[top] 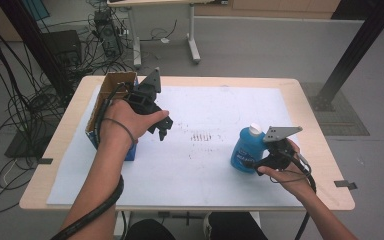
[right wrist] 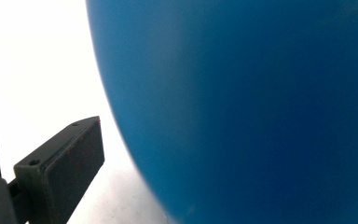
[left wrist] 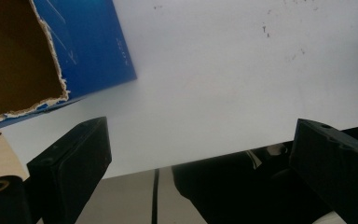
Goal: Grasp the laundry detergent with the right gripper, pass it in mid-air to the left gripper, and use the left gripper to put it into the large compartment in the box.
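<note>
A blue bottle [top: 246,149] with a white cap stands upright on the white sheet [top: 205,165] that covers the wooden table [top: 312,125]; all positions below are taken from this bottle. The right gripper [top: 250,163] sits directly at the bottle's lower right flank, held by the person's right hand [top: 287,172] just behind it; in the right gripper view the bottle's blue wall [right wrist: 242,107] lies very close between the jaws, with one black jaw standing off its left side with a strip of white sheet between them; the opposite jaw is hidden by the bottle, so whether the jaws are clamped on it cannot be told. The left gripper [top: 162,131] is well to the left of the bottle, above the sheet, held in the left hand [top: 127,122]; in the left gripper view its two black jaws are spread wide apart with nothing between them, only white sheet and the table's near edge beyond. A cardboard box [top: 111,100] with blue outer sides and an open, torn top stands farther left of the bottle than the left gripper, just beside that hand; its brown interior and blue wall [left wrist: 86,42] appear at the upper left of the left gripper view. Faint dark marks [top: 202,136] lie on the sheet between the bottle and the left gripper.
</note>
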